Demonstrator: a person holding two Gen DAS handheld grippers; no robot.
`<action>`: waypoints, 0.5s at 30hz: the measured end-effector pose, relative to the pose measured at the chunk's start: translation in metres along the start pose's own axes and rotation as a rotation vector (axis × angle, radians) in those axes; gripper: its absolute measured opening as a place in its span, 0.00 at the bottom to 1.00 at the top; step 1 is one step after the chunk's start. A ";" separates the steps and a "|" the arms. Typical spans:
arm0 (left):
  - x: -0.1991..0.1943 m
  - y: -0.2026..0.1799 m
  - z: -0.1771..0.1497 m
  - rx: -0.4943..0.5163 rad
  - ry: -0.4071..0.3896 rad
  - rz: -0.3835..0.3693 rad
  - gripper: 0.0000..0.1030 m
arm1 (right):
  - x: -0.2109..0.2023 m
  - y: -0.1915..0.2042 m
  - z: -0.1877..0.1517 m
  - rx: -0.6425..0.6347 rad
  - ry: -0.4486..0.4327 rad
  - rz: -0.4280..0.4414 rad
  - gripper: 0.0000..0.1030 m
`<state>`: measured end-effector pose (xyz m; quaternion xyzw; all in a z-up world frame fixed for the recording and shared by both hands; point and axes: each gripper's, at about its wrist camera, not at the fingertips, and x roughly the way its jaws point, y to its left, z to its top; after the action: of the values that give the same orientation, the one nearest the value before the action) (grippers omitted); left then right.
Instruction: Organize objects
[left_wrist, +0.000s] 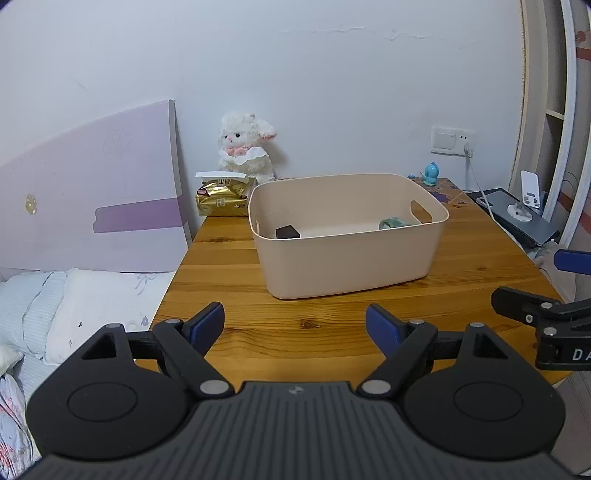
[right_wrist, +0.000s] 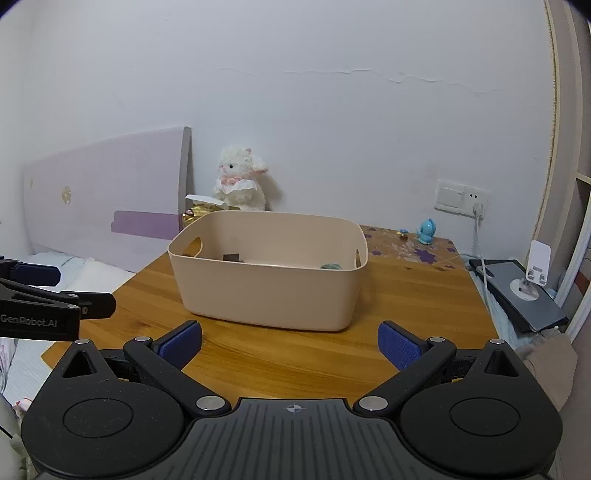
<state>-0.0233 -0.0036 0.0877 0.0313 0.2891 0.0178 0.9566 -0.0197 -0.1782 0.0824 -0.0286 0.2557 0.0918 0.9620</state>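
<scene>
A beige plastic bin (left_wrist: 347, 258) (right_wrist: 269, 291) stands in the middle of the wooden table (left_wrist: 295, 332) (right_wrist: 280, 354). Inside it lie a small dark box (left_wrist: 287, 232) (right_wrist: 231, 257) at the left and a green tape roll (left_wrist: 392, 223) (right_wrist: 330, 266) at the right. My left gripper (left_wrist: 294, 328) hangs open above the table's near edge, short of the bin, with nothing between its fingers. My right gripper (right_wrist: 290, 345) is open and empty too, in front of the bin. Each view shows the other gripper at its side edge.
A white plush lamb (left_wrist: 246, 147) (right_wrist: 240, 181) and a gold packet (left_wrist: 221, 199) sit at the table's back left. A blue toy figure (left_wrist: 430, 173) (right_wrist: 427, 231) stands at the back right. A phone stand on a dark tablet (right_wrist: 524, 291) lies right. A bed (left_wrist: 74, 302) lies left.
</scene>
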 end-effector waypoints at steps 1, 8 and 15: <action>-0.002 -0.001 -0.001 0.000 -0.003 0.002 0.82 | -0.001 -0.001 -0.001 0.002 0.002 -0.002 1.00; -0.010 -0.001 -0.005 -0.003 -0.012 0.011 0.82 | -0.012 -0.001 -0.010 0.005 0.011 -0.029 1.00; -0.017 -0.001 -0.008 0.008 -0.012 0.002 0.83 | -0.023 -0.002 -0.014 0.008 0.001 -0.039 1.00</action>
<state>-0.0424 -0.0051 0.0902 0.0356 0.2833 0.0176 0.9582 -0.0460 -0.1855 0.0821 -0.0297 0.2558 0.0717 0.9636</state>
